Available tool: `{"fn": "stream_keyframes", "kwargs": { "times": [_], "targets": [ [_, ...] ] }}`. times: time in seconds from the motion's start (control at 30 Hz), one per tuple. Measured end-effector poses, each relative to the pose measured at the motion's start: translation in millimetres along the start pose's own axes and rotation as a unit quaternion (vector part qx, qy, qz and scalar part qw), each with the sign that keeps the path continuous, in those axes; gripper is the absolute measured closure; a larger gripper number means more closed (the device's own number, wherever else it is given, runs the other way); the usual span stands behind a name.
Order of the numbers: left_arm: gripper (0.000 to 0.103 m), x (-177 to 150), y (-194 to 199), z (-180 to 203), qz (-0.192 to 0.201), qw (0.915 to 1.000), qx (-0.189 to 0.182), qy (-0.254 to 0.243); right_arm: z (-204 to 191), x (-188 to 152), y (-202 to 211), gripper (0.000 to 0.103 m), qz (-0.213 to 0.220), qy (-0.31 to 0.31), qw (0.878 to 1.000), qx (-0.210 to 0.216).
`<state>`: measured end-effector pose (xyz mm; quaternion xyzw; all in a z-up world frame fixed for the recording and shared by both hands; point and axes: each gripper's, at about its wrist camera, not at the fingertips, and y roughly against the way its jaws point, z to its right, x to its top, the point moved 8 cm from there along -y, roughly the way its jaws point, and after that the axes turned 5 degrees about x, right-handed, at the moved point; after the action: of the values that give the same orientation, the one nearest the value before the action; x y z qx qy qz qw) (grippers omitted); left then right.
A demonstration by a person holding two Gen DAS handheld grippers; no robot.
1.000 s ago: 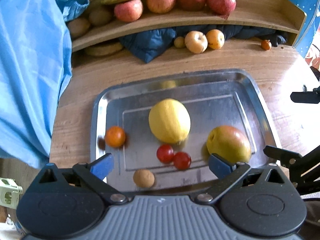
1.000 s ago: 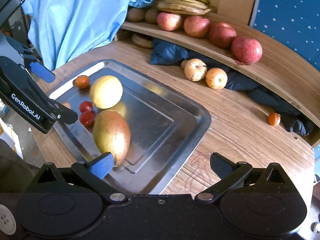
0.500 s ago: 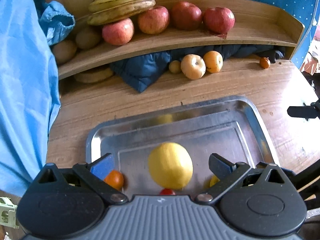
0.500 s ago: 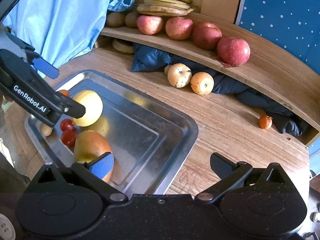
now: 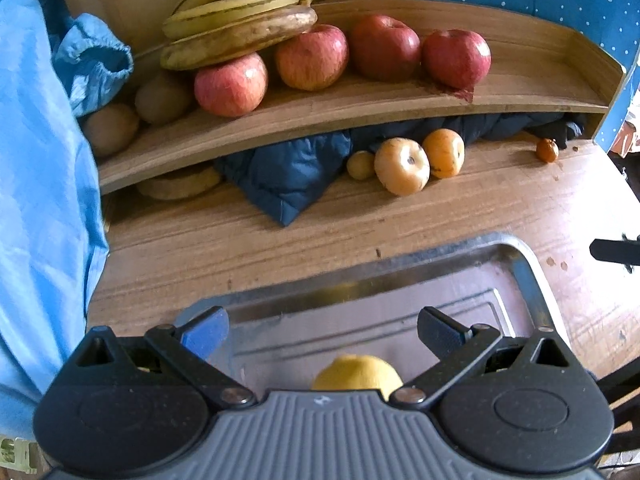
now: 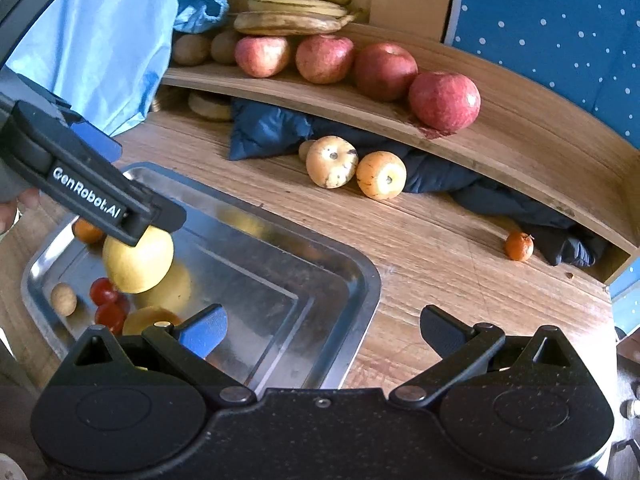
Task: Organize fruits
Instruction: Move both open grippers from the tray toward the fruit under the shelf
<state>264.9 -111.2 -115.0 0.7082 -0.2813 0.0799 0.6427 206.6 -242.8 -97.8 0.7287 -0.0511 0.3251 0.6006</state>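
the left tool (image 5: pixel 322 330) hangs released over the metal tray (image 6: pixel 352 280), its jaws spread wide above the yellow fruit (image 6: pixel 138 260) near the tray's left end. the right tool (image 6: pixel 322 330) is released too, grasping nothing, over the tray's near right rim. small fruits crowd the tray's left end — its right half is bare metal. bare wood of the table (image 6: pixel 440 248) runs to the shelf (image 6: pixel 520 136), where apples (image 5: pixel 382 52) sit in a row.

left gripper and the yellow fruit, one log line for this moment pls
left gripper: open, over yellow fruit | right gripper: open, empty | fruit in metal tray
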Motion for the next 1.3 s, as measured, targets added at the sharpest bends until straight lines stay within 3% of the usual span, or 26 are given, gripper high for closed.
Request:
{"fn": "stream_keyframes", "kwargs": {
  "times": [0.4,0.67,1.3],
  "targets": [
    [0.001,25,-23,-5,0.009,0.9998,-0.009,0.017,9,6,-17,0.001,-0.009,-0.023,0.999,-0.021],
    [0.001,30,-49,-8,-0.006,0.9990,-0.012,0.044,17,19,-31,0.001,-0.008,-0.020,0.999,-0.035],
    [0.001,63,-78,-16,-0.010,0.9887,-0.060,0.137,16,75,-66,0.001,0.006,0.070,0.996,-0.047]
  ]
}}
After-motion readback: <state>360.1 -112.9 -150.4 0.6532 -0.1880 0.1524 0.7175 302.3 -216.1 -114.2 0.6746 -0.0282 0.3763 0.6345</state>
